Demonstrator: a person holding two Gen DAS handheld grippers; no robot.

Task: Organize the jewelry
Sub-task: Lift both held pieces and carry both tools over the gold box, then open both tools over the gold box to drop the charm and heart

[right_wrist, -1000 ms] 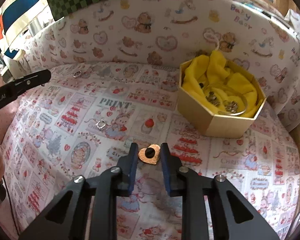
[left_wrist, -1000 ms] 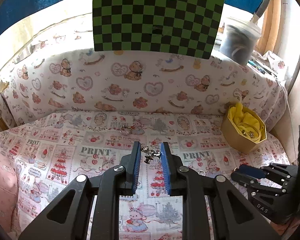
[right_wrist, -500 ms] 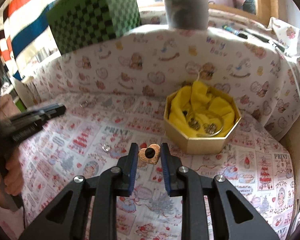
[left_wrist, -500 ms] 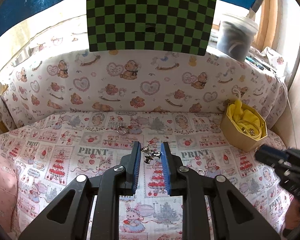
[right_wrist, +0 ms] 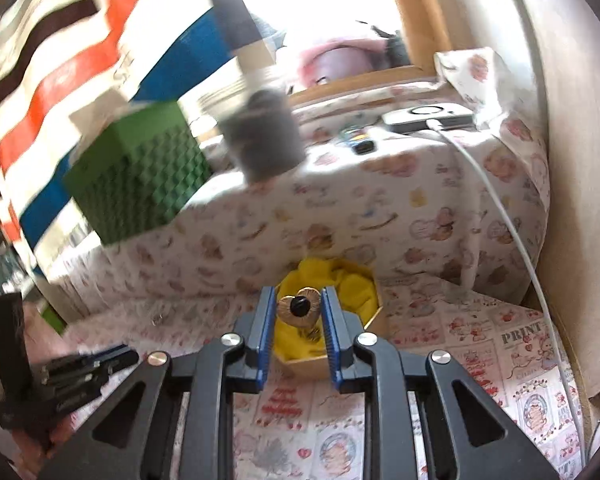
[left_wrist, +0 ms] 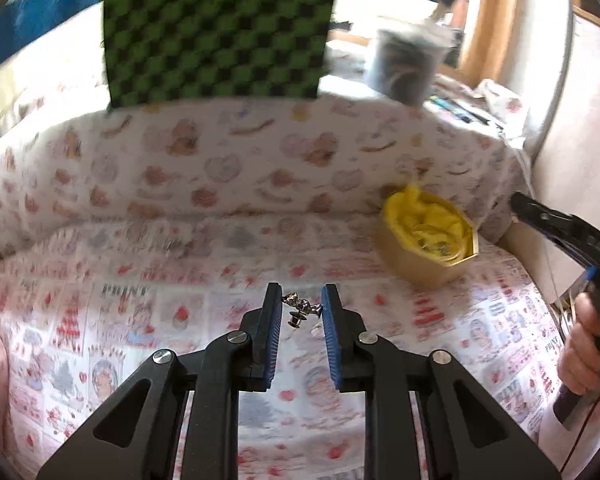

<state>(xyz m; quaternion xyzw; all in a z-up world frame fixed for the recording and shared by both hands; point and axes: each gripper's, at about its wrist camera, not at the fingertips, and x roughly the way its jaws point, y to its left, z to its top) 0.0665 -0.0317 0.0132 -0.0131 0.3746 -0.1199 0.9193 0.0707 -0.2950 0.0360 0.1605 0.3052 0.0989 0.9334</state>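
The left claw (left_wrist: 301, 307) pinches a silver charm (left_wrist: 300, 309) above the teddy cloth (left_wrist: 100, 320), with the box (left_wrist: 428, 240) ahead to its right, while the right claw (right_wrist: 299, 309) squeezes a gold heart (right_wrist: 300, 310) right over that yellow-lined box (right_wrist: 340, 308), green board (right_wrist: 136, 176) up left.

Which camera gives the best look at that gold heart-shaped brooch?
The right wrist view: the gold heart-shaped brooch sits sharp and central, clamped between the right gripper jaws, in front of the yellow-lined octagonal box. The left wrist view doesn't show it, only that gripper's side.
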